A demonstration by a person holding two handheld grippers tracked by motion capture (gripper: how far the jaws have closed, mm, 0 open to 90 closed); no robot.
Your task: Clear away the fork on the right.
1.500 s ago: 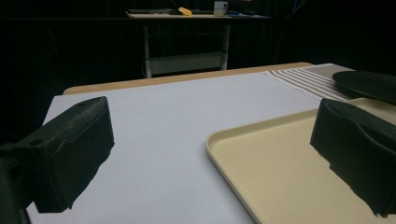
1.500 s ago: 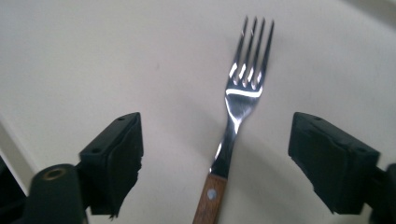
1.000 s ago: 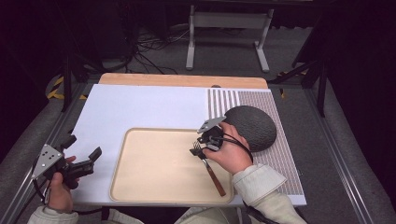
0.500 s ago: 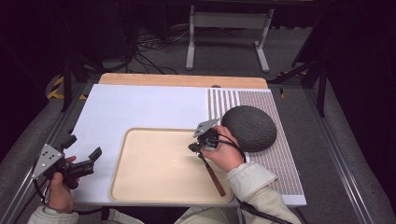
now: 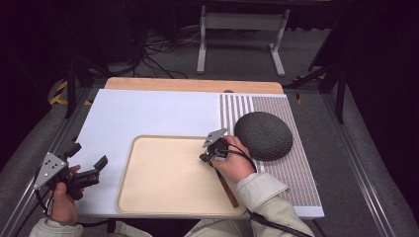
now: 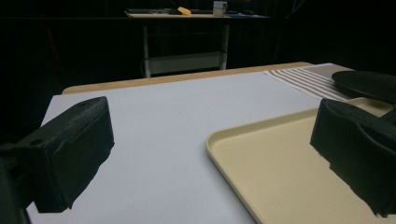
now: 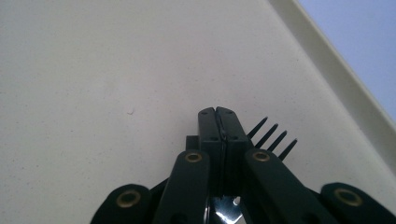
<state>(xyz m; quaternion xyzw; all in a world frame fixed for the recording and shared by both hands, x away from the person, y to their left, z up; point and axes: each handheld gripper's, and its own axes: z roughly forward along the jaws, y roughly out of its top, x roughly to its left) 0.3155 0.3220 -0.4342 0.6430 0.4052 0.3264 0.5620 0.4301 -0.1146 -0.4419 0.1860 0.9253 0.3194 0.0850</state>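
Observation:
A fork with a brown wooden handle (image 5: 227, 190) hangs over the beige tray (image 5: 163, 197), with my right gripper (image 5: 207, 155) shut on its neck. In the right gripper view the jaws are pressed together (image 7: 218, 116) just above the tray floor (image 7: 93, 70), and the fork's dark tines (image 7: 275, 135) stick out to their right. My left gripper (image 5: 89, 157) is held over the white mat at the table's left edge. It stands open, its black pads (image 6: 70, 154) wide apart with nothing between them.
A dark grey dome-shaped object (image 5: 263, 135) lies on the striped mat (image 5: 237, 106) right of the tray, close to my right hand. The white mat (image 5: 148, 113) stretches behind the tray. A wooden board edge (image 5: 192, 85) runs along the back.
My right gripper has shifted slightly left and toward me over the tray, with the fork in it. The left gripper has stayed in place.

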